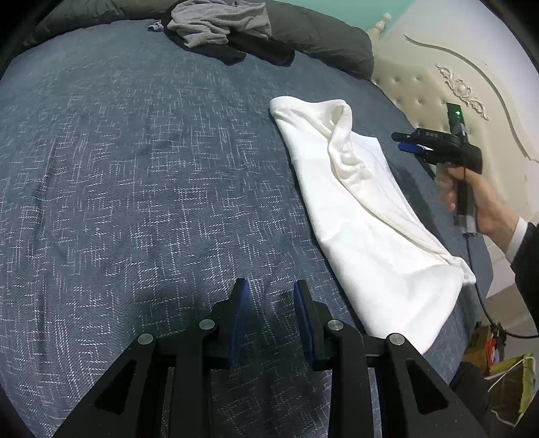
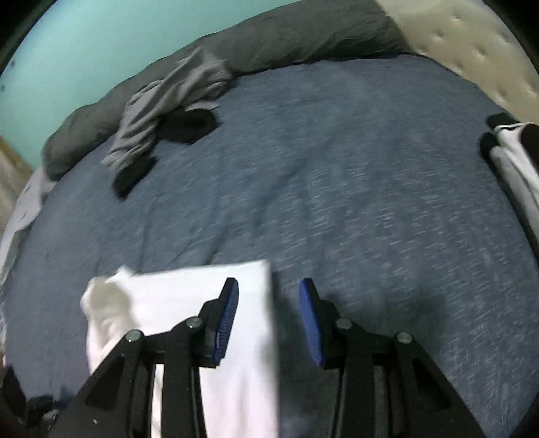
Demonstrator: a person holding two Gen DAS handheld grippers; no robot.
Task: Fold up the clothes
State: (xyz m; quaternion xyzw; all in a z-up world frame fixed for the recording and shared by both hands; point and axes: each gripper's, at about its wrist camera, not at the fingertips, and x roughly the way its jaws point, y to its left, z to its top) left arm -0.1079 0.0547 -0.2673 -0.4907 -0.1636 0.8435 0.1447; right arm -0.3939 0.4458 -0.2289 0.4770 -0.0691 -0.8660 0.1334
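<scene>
A: Where's the folded white knit garment (image 1: 363, 215)?

B: Lying flat on the blue-grey woven bedspread (image 1: 134, 188), toward its right side, a long folded strip with a rumpled ridge along the top layer and a small knot of cloth at its near end.

A: And the grippers?

B: The left gripper (image 1: 271, 296) hovers over bare bedspread just left of the garment, its blue-padded jaws parted with nothing between them. The right gripper (image 2: 268, 296) is also released; its left finger (image 2: 225, 316) hangs above the garment's straight edge, gripping nothing. From the left camera, a hand (image 1: 478, 198) holds it just right of the garment.

A: Anything farther off?

B: A crumpled grey garment (image 1: 215, 23) sits on black clothing (image 1: 256, 50) at the far edge, against a dark grey pillow (image 1: 323, 40). A cream tufted headboard (image 1: 421, 97) stands on the right.
</scene>
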